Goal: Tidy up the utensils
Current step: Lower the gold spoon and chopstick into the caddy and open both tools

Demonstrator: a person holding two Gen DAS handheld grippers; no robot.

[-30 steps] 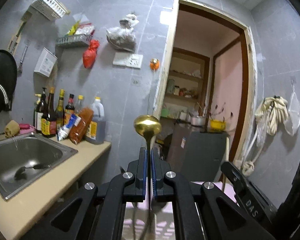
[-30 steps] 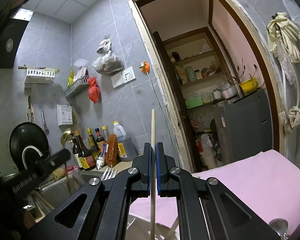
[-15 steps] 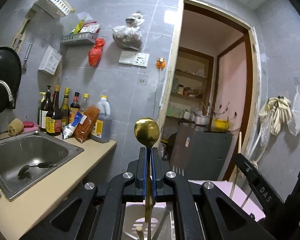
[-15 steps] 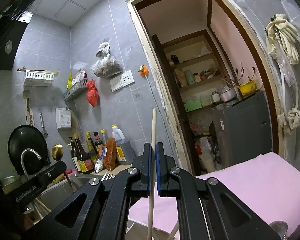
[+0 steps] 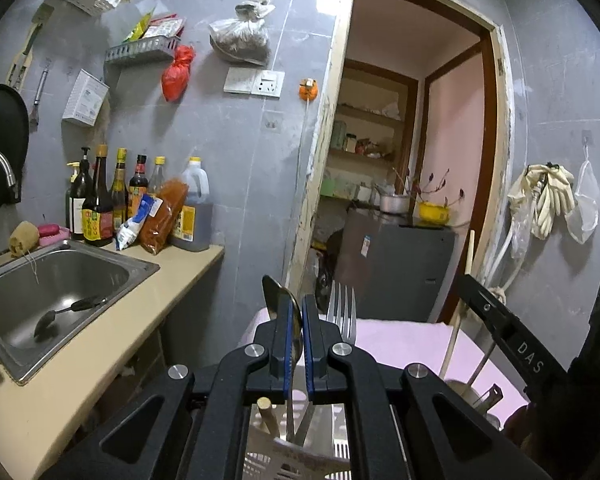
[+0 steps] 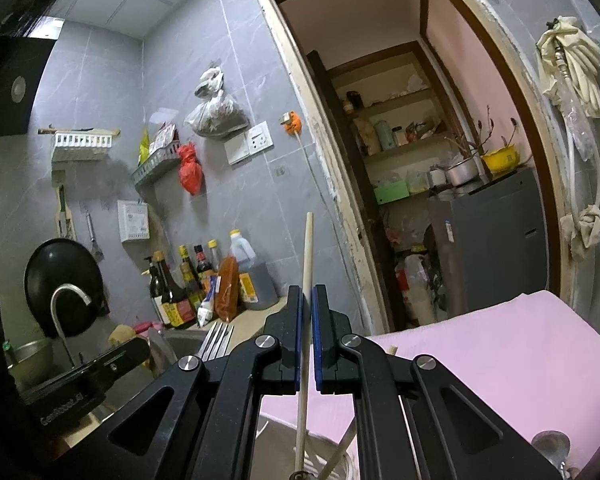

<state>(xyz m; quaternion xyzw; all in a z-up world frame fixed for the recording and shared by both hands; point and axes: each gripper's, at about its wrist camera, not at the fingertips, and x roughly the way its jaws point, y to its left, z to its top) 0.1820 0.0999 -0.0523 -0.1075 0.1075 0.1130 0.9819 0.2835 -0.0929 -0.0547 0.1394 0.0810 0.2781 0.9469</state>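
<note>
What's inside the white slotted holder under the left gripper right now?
In the white slotted holder stand a fork, tines up, and a wooden stick. The gold spoon clamped in the left gripper reaches down into it. The gripper body hides the holder's bottom.

The gold spoon [image 5: 278,300] shows only the edge of its bowl above the left gripper [image 5: 295,320]; its handle is hidden behind the black fingers. The fork [image 5: 342,306] shows its tines alone, the rest covered by the gripper body. The white slotted basket [image 5: 296,456] is cut off by the bottom edge. The chopstick [image 6: 306,280] in the right gripper [image 6: 307,320] has its lower end hidden in a container cut off by the bottom edge. Bottle labels [image 5: 96,220] on the counter are too small to read.
</note>
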